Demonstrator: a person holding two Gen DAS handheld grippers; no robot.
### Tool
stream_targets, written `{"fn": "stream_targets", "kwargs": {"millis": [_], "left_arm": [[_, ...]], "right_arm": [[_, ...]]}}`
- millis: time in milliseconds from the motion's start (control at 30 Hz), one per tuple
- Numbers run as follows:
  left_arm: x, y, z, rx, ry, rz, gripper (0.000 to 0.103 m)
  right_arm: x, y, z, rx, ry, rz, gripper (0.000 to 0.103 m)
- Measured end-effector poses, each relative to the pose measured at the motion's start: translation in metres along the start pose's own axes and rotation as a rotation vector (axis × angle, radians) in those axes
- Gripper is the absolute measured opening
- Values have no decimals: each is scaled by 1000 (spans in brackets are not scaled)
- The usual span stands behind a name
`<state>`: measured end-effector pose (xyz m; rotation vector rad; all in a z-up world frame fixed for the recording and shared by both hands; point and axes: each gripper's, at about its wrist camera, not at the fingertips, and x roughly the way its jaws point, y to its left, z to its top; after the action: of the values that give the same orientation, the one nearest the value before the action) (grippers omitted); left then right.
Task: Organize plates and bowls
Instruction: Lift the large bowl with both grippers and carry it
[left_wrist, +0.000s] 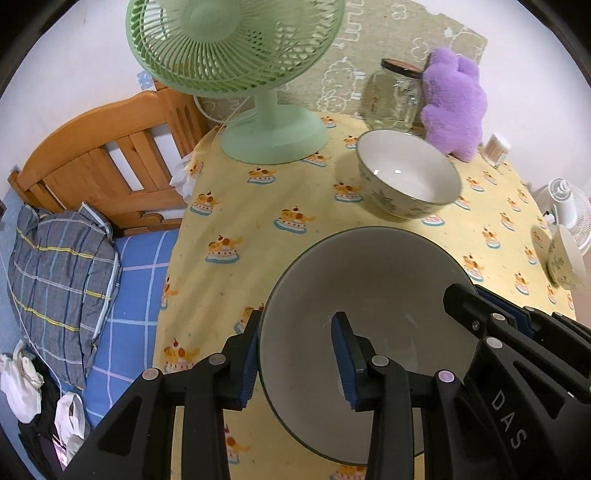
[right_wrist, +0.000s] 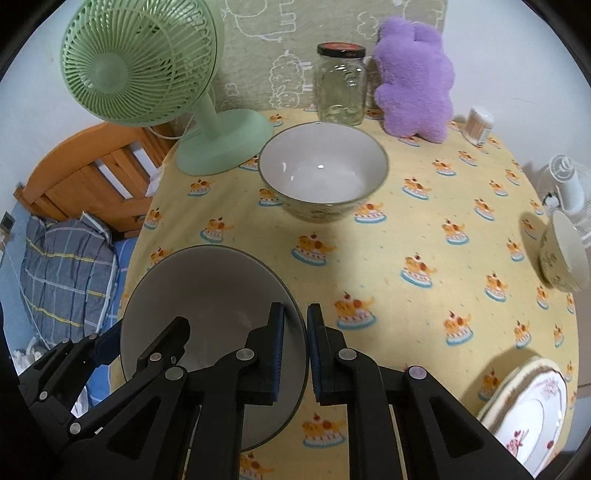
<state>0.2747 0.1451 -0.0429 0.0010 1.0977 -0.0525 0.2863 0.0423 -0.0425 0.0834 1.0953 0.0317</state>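
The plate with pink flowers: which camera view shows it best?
The right wrist view. There the plate lies at the lower right on the yellow cloth, with its pale rim and pink pattern visible, although the picture's edge cuts it. The left wrist view does not show it at all.

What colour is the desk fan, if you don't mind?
The desk fan is pale green, clearest in the right wrist view.

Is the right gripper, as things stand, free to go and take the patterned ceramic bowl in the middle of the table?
Probably not yet. The right gripper is shut on the rim of the grey bowl, which the left gripper also holds. The cloth toward the patterned ceramic bowl lies clear, but it must release first.
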Motion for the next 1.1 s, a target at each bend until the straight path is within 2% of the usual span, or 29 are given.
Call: {"fn": "stream_targets", "kwargs": {"millis": [600, 867, 1100], "left_arm": [[-62, -44, -53, 87, -35, -51, 36], [-74, -65, -80, 100, -23, -52, 36], [-67, -83, -102, 88, 13, -47, 36]], "right_arm": [[-79, -35, -65, 83, -54, -60, 16], [-96, -54, -95, 96, -42, -66, 16], [-94, -74, -118, 104, -15, -61, 16]]}}
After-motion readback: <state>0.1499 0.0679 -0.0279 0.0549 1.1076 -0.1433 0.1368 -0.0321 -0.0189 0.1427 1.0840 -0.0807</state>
